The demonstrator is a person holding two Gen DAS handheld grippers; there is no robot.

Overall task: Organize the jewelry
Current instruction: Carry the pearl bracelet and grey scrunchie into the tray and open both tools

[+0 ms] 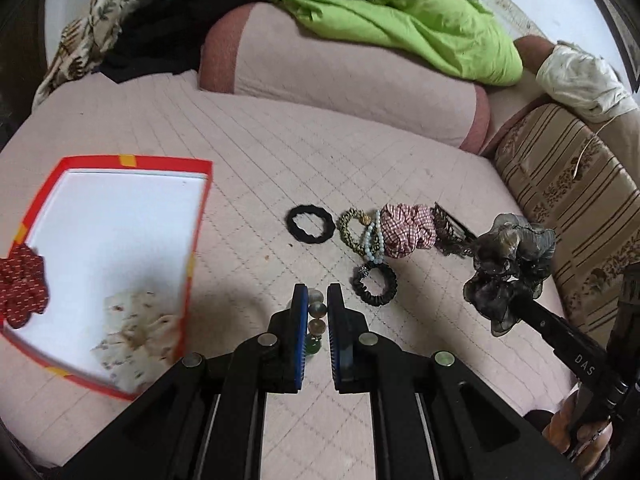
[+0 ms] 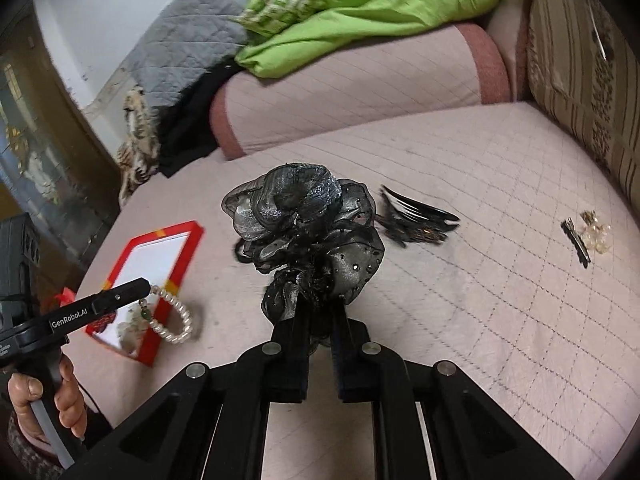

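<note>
A frilly, glittering grey-black organza scrunchie [image 2: 308, 240] is pinched in the closed right gripper [image 2: 320, 312] above the quilted pink bedcover [image 2: 460, 288], while a round-beaded pearl bracelet [image 2: 170, 316] dangles from the closed left gripper [image 1: 318, 312] near the red-rimmed cardboard box [image 1: 200, 208].

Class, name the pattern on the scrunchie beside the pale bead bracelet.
Red-and-white gingham scrunchie; left wrist view.

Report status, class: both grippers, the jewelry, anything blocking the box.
Left gripper shut on bead bracelet. Right gripper shut on black organza scrunchie. Red box open, two scrunchies inside; path unobstructed.
</note>
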